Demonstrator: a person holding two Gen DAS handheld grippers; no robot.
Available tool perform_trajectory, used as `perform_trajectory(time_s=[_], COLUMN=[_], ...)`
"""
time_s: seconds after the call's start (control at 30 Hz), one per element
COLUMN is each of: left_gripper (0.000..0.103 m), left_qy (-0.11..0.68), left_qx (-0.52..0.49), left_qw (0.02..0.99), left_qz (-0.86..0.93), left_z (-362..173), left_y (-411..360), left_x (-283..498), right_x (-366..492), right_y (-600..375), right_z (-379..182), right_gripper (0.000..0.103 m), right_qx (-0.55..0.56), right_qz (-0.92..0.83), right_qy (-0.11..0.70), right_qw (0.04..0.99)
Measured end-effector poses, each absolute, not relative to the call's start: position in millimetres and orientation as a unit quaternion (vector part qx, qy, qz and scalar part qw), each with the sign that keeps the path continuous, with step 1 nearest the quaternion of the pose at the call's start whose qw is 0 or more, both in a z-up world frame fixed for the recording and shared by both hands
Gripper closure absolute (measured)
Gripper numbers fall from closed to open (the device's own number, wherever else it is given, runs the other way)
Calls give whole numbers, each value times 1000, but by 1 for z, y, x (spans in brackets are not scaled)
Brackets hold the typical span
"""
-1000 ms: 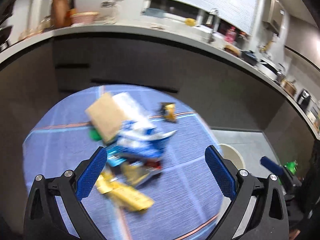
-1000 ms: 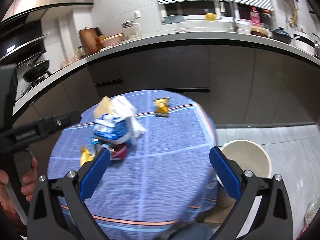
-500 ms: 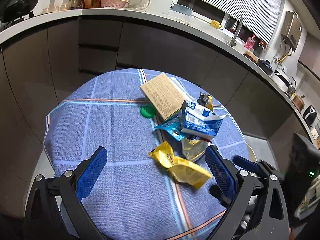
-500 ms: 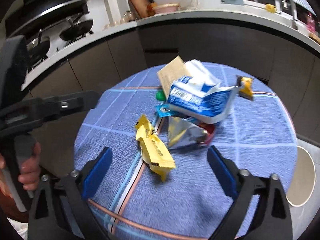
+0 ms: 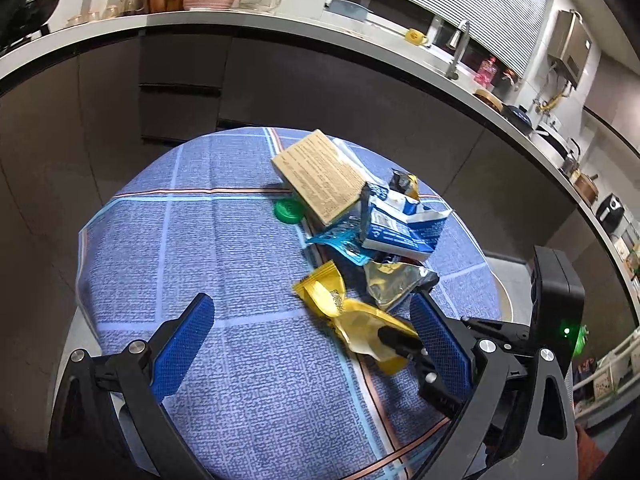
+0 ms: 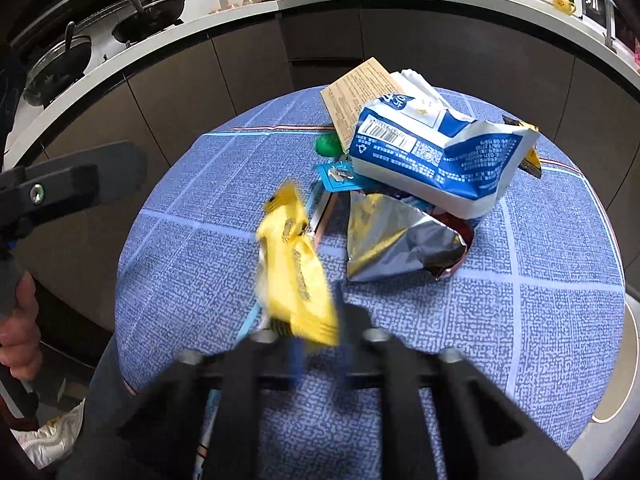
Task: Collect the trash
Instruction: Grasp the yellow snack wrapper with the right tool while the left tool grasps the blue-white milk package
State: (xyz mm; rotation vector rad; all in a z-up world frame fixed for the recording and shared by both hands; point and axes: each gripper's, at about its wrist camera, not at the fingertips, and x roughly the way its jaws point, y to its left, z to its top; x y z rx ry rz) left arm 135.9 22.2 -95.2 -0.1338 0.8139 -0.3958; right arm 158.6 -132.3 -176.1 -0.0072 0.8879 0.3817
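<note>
Yellow wrapper (image 6: pixel 296 268) pinched by right fingers (image 6: pixel 320 344) | left fingers (image 5: pixel 188 344) spread | blue-cloth table (image 5: pixel 224 256) | kitchen counter (image 5: pixel 280 28)

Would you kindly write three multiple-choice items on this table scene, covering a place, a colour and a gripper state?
1. Where is the green cap?
A. beside the card
B. on the floor
C. in the left gripper

2. What colour is the wrapper in the right gripper?
A. red
B. yellow
C. green

3. How is the left gripper?
A. shut on the cap
B. shut on nothing
C. open

Answers: 1 A, the cap lies on the cloth by the card; 2 B, the yellow wrapper is pinched between its fingers; 3 C, its fingers stand wide apart.
</note>
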Motion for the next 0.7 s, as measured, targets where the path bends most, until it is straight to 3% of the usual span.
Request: perform_trajectory(time_s=[0.33,0.7], left_gripper=[13,45], left_qy=[390,434], left_qx=[-53,-77], left_qw=[889,848], left_qz=[-236,-293], left_z=[-97,-111], left_y=[-10,-55], left_x=[164,252], right_x=[131,115], right_y=[-160,-203], right_z=[-154,-136], right_gripper=[96,96], right_qx=[2,13], right_qz=[180,118], right_qy=[406,389], right_qw=[896,913])
